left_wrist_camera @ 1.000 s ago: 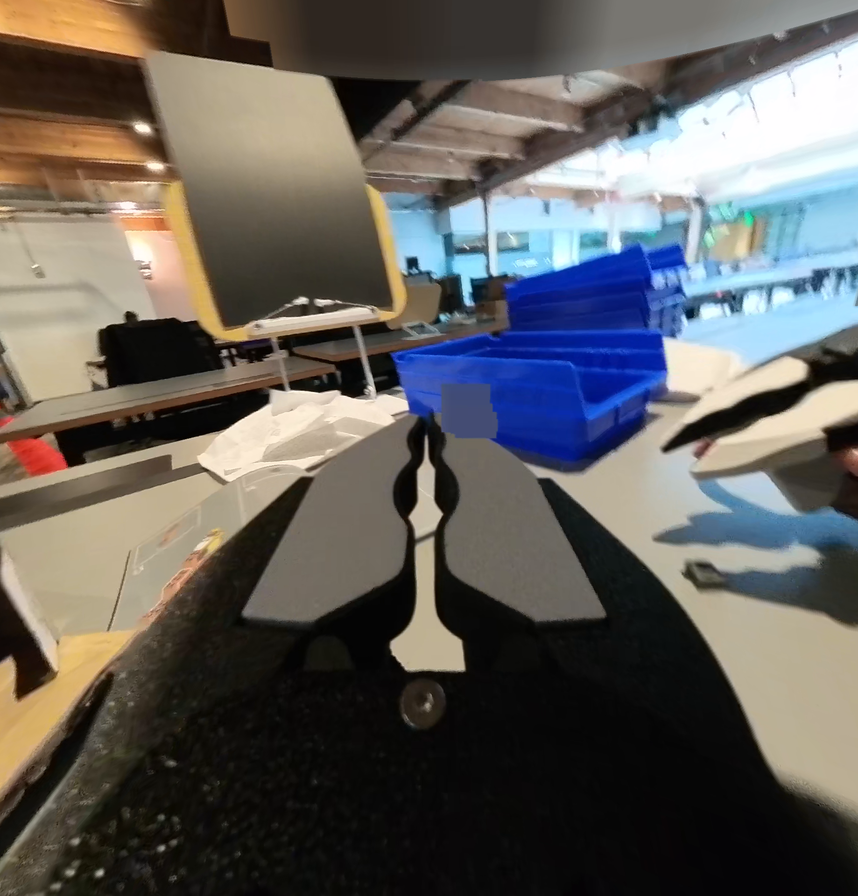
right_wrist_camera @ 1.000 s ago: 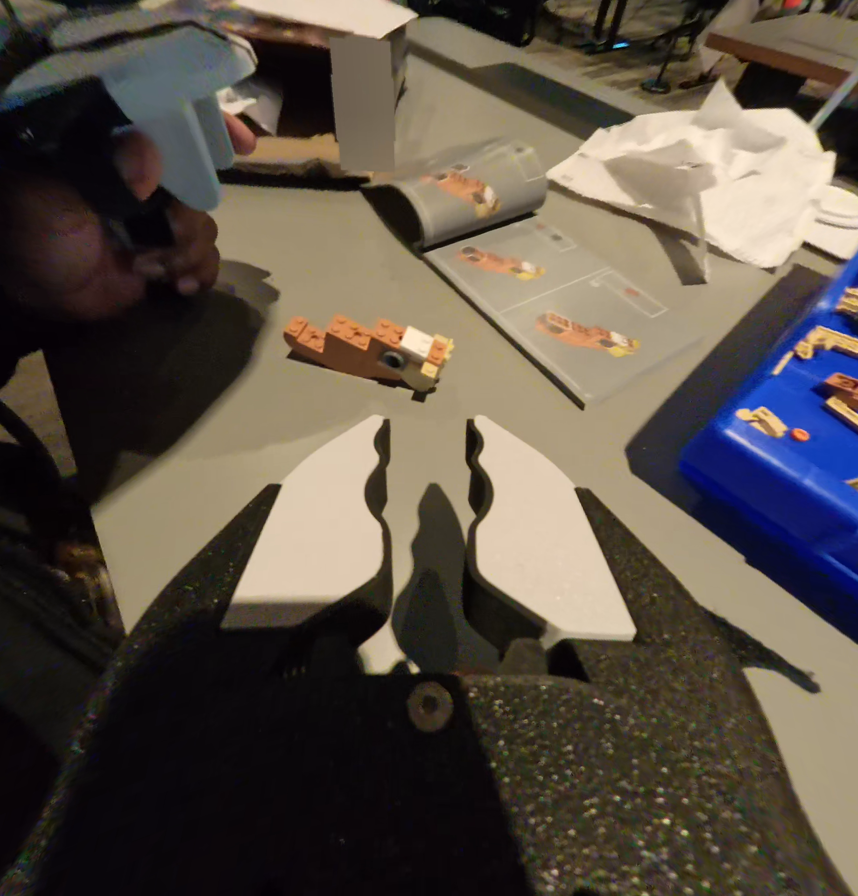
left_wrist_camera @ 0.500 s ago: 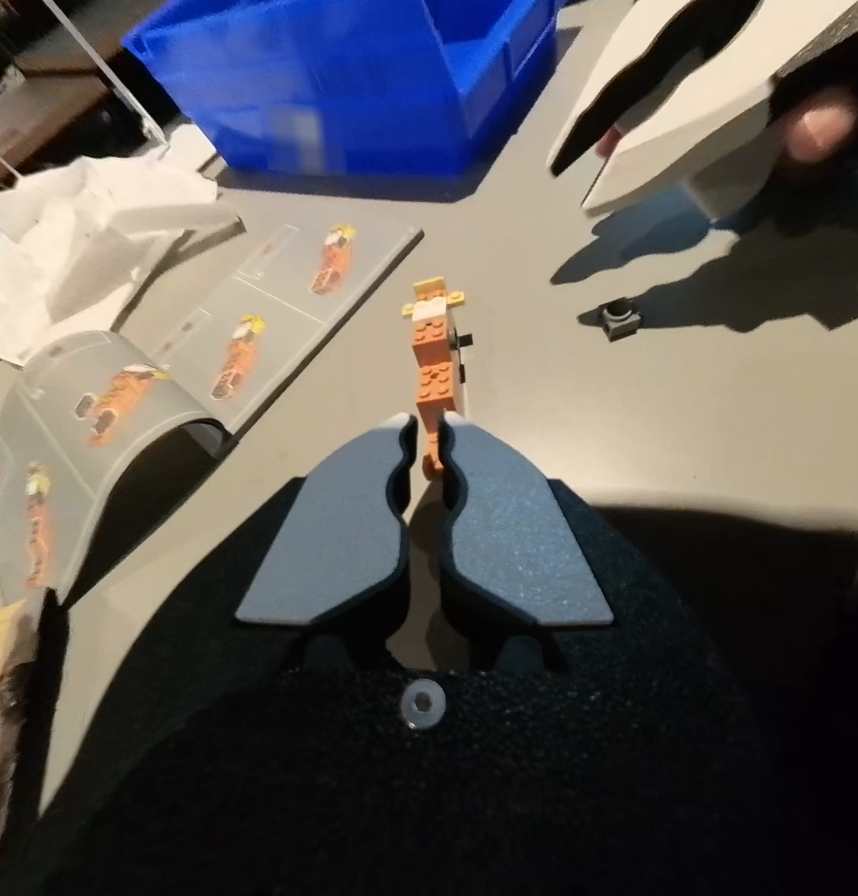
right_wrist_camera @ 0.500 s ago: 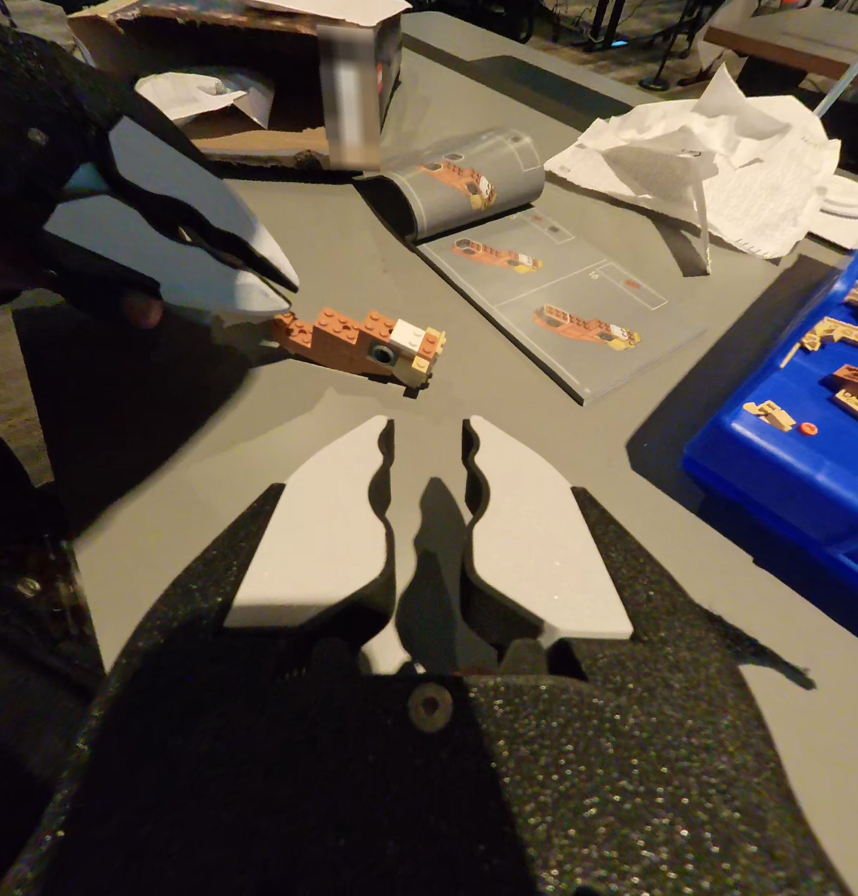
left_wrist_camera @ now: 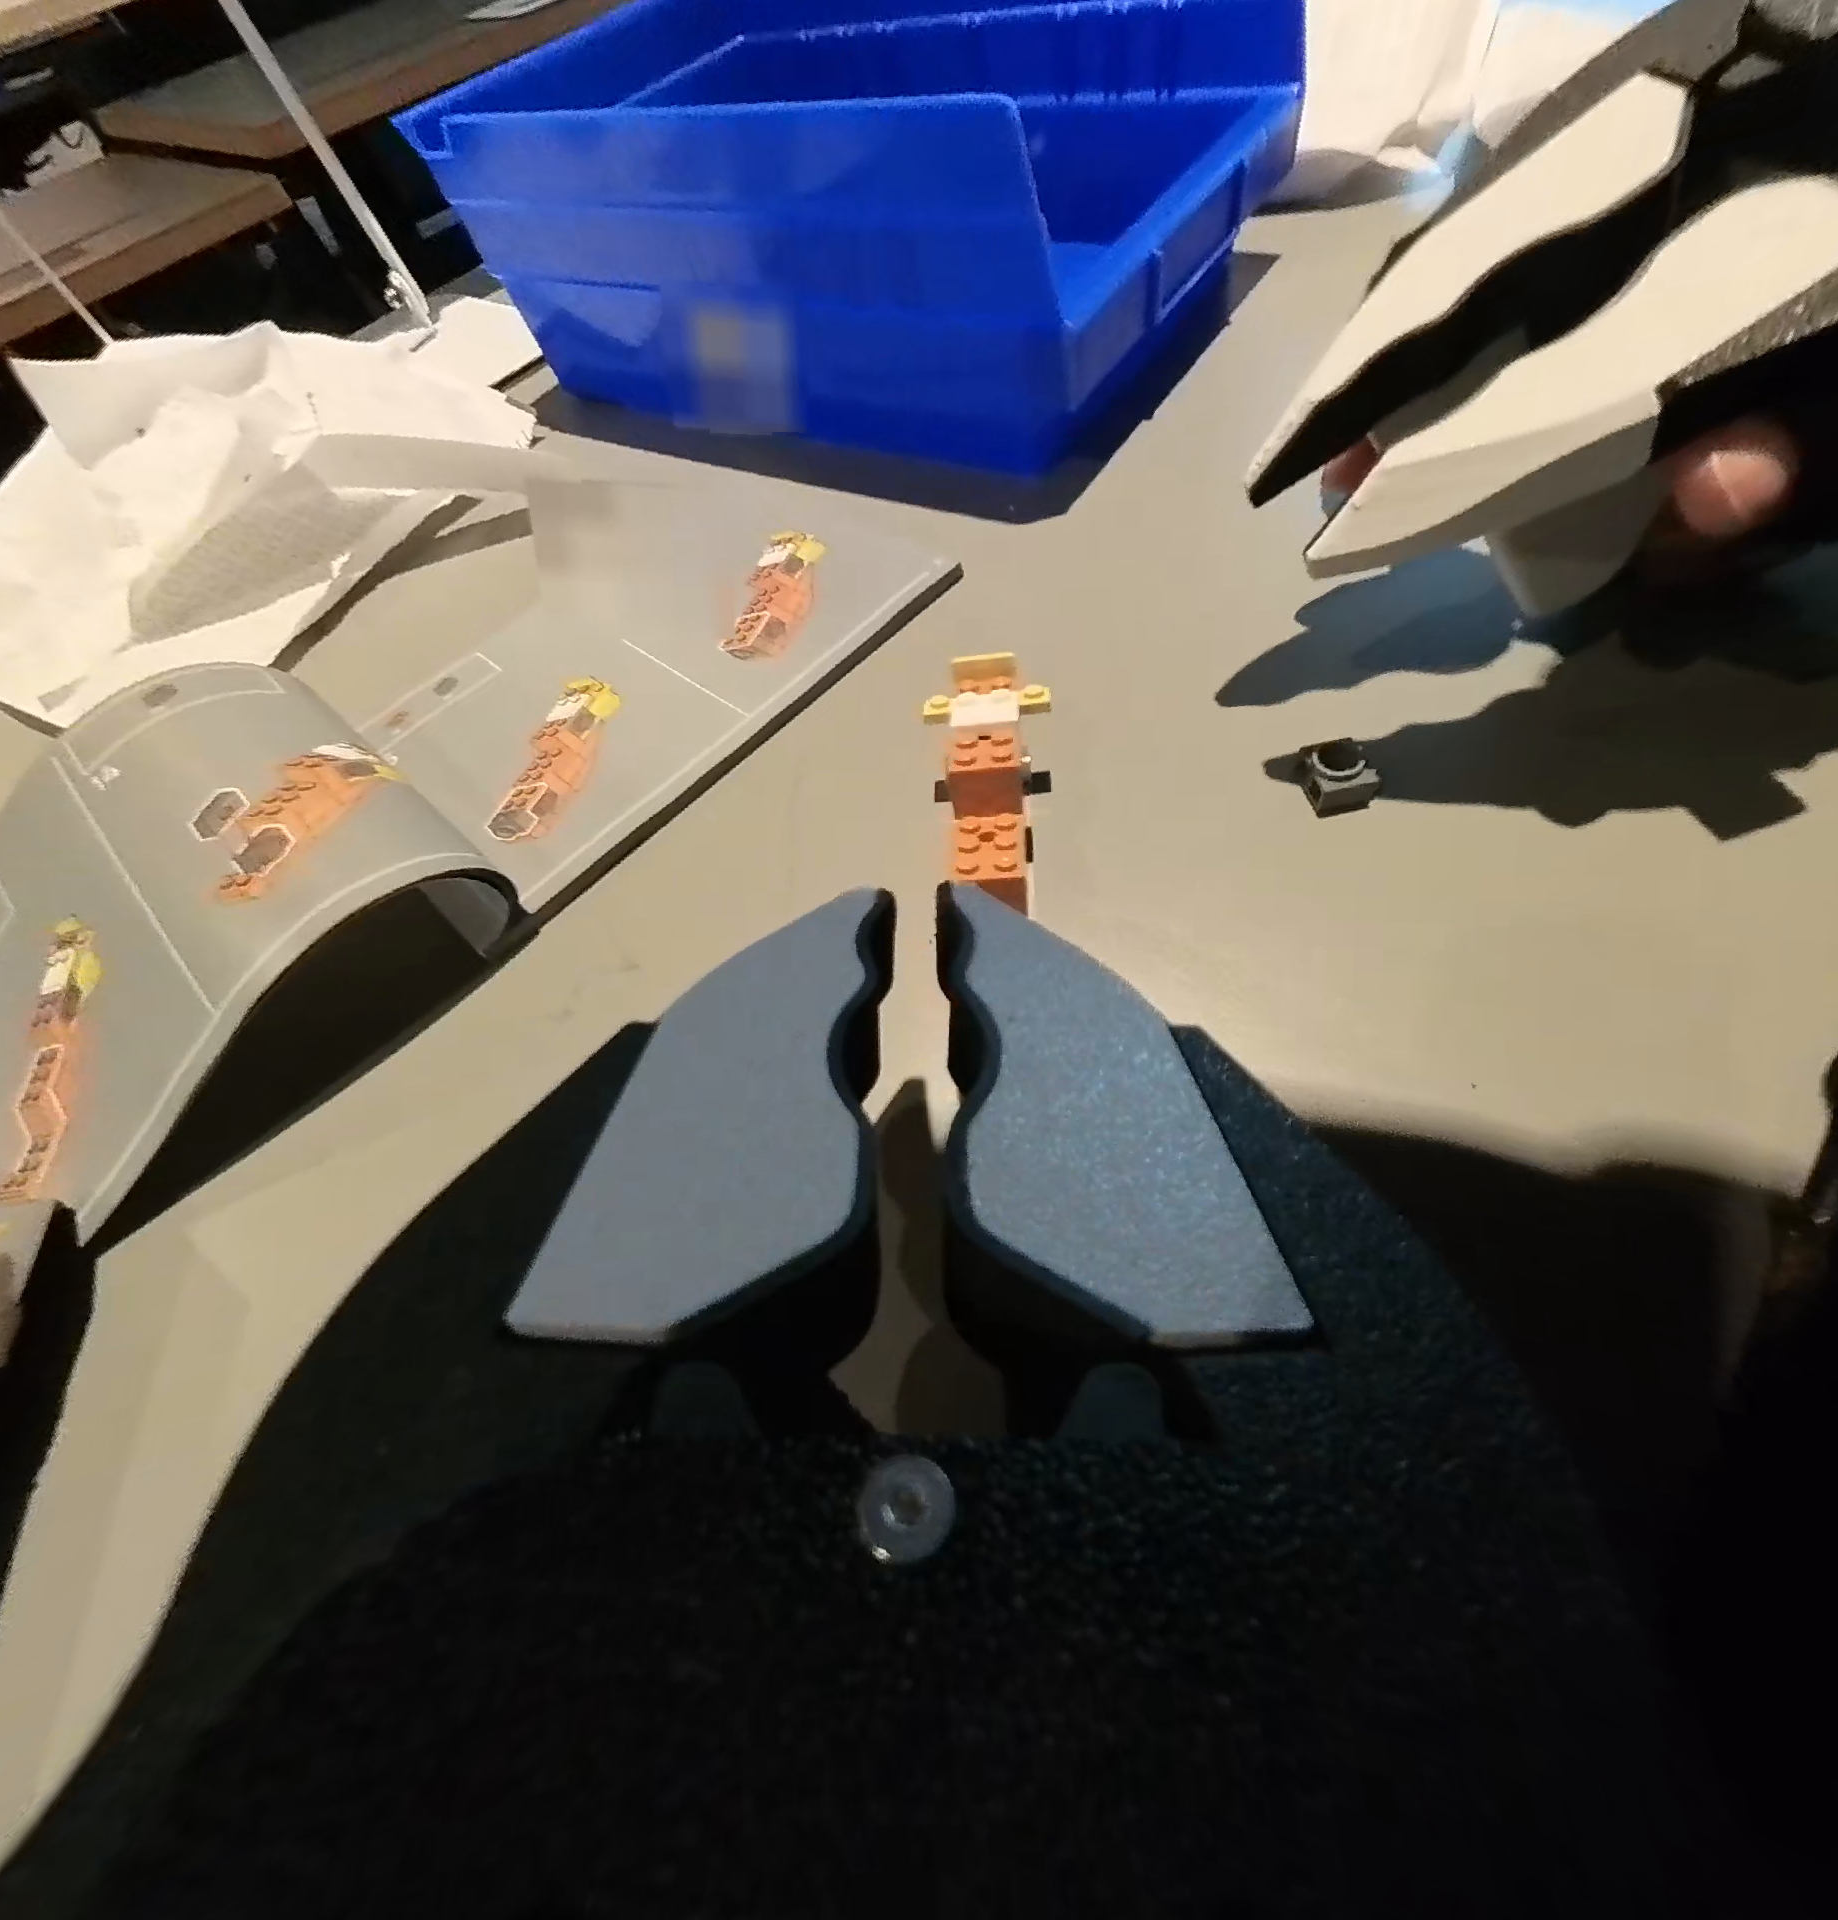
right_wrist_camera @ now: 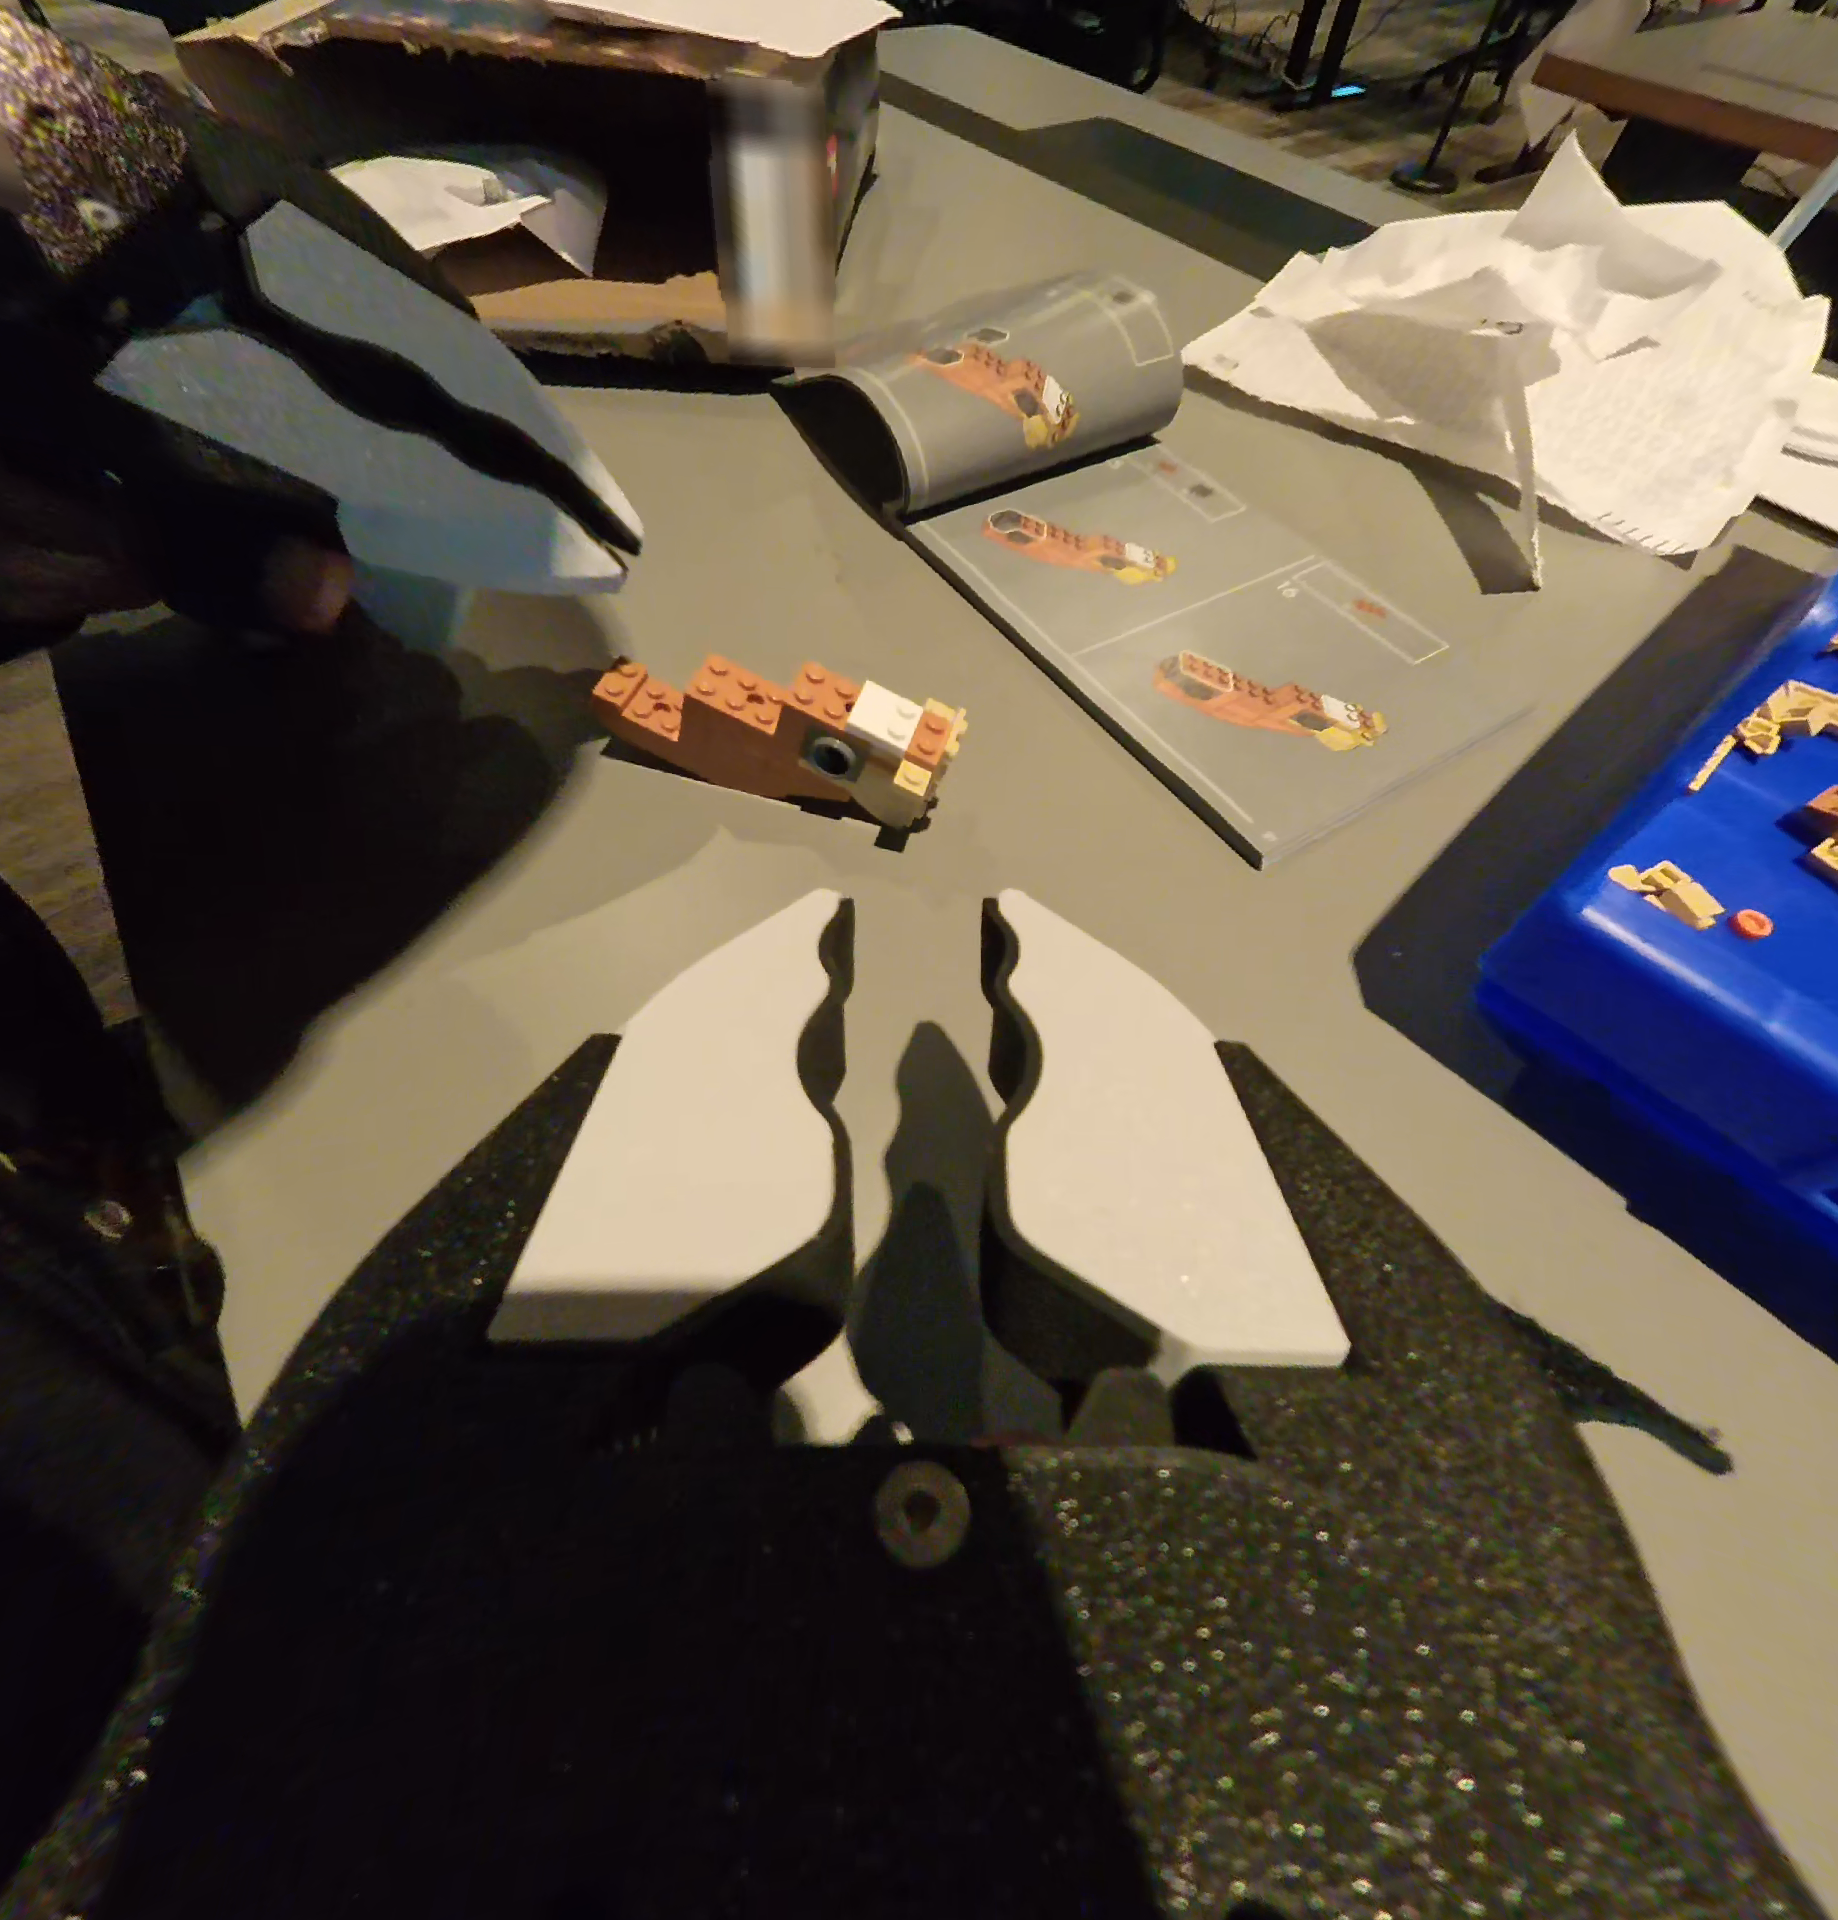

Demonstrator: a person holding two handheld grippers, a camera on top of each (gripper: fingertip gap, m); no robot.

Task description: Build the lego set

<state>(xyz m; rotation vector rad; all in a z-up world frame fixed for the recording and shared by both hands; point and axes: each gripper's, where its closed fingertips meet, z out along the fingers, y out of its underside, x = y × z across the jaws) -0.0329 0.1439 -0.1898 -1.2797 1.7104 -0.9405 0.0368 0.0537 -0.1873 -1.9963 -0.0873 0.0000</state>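
Observation:
The part-built orange-brown lego model (left_wrist_camera: 986, 795) with a white and tan front lies flat on the grey table (left_wrist_camera: 1310, 987). My left gripper (left_wrist_camera: 913, 906) is just short of its near end. Its jaws stand a narrow slit apart with nothing between them. My right gripper (right_wrist_camera: 917, 906) is open and empty, a little short of the model's side (right_wrist_camera: 780, 732). It also shows in the left wrist view (left_wrist_camera: 1299, 509), above the table at the upper right. The left gripper shows in the right wrist view (right_wrist_camera: 614, 551), above the model's tail. A small dark lego piece (left_wrist_camera: 1336, 781) lies to the right of the model.
An open instruction booklet (left_wrist_camera: 582, 707) lies left of the model. A blue bin (right_wrist_camera: 1704, 997) holds several tan and brown pieces. It stands at the far side in the left wrist view (left_wrist_camera: 842, 260). Crumpled white paper (right_wrist_camera: 1517, 343) and an open cardboard box (right_wrist_camera: 582, 177) lie beyond. Across from one pair of fingers to the other is roughly 12 cm.
My left gripper has tipped down from facing the room to the table and has pulled back slightly from the model's tail. The right gripper has barely moved.

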